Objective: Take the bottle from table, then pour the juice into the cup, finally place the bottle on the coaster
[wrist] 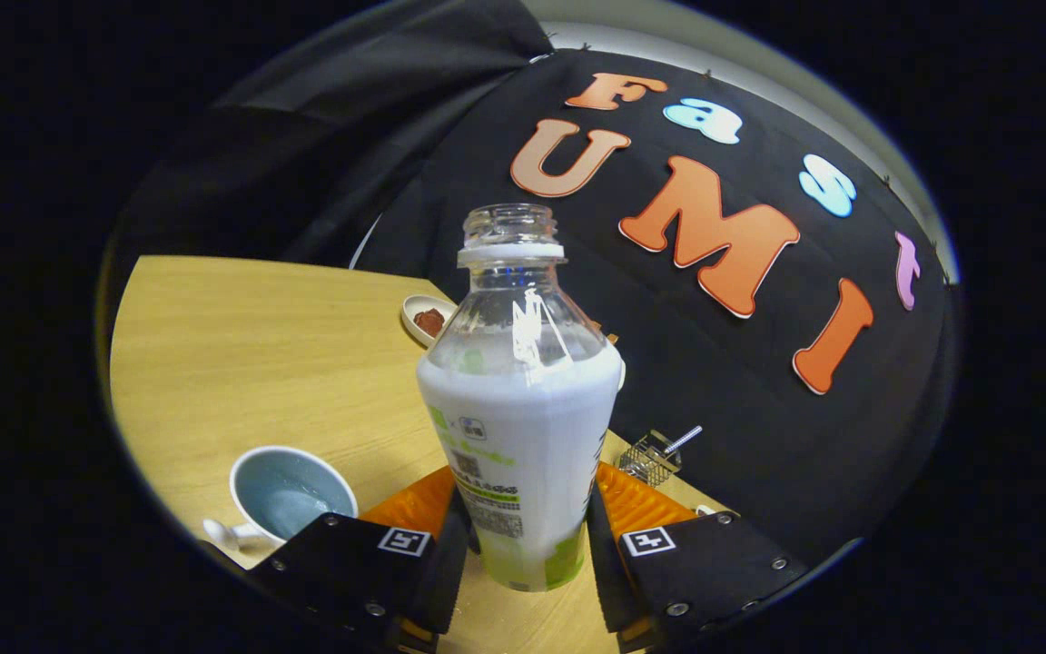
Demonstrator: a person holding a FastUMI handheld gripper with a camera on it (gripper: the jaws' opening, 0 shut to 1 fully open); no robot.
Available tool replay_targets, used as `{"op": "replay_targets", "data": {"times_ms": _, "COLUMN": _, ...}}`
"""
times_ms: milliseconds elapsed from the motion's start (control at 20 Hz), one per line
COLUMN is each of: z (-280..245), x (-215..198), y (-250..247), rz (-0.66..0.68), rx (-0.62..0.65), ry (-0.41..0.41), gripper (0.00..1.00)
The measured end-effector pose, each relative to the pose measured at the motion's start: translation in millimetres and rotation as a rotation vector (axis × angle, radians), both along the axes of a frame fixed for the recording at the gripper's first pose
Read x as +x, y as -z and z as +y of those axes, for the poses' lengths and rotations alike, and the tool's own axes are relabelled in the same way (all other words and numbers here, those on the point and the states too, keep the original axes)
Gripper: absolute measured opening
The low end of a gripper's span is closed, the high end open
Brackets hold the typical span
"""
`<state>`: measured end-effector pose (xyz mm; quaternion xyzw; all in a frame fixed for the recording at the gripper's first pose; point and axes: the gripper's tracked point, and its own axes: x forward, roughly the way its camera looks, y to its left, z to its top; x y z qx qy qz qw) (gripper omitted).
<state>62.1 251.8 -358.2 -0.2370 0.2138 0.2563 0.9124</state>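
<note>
An uncapped clear plastic bottle (pixel 519 427) with a white label stands between my fingers, and both fingers (pixel 450 536) press on its lower sides. My gripper (pixel 525 545) is shut on it. Pale liquid fills the bottle up to its shoulder. The view is tilted, so the bottle looks held just above the wooden table (pixel 251 354). A blue-lined cup (pixel 289 497) with a white handle sits on the table to the left of my left finger. It holds a little pale liquid.
A small white dish (pixel 426 319) with something reddish-brown lies beyond the bottle at the table's far edge. A small wire basket (pixel 653 457) with a metal handle sits to the right, behind my right finger. Black cloth walls close the booth behind.
</note>
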Motion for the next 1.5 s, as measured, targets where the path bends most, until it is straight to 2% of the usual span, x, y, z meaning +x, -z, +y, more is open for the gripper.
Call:
{"op": "replay_targets", "data": {"times_ms": 300, "z": -1, "x": 29, "y": 7, "rz": 0.036, "rx": 0.160, "ry": 0.104, "gripper": 0.62}}
{"op": "replay_targets", "data": {"times_ms": 650, "z": -16, "x": 55, "y": 45, "rz": 0.146, "rx": 0.328, "ry": 0.255, "gripper": 0.62}}
{"op": "replay_targets", "data": {"times_ms": 1100, "z": -33, "x": 66, "y": 92, "rz": 0.197, "rx": 0.369, "ry": 0.359, "gripper": 0.62}}
{"op": "replay_targets", "data": {"times_ms": 1500, "z": -32, "x": 62, "y": 106, "rz": 0.201, "rx": 0.354, "ry": 0.355, "gripper": 0.62}}
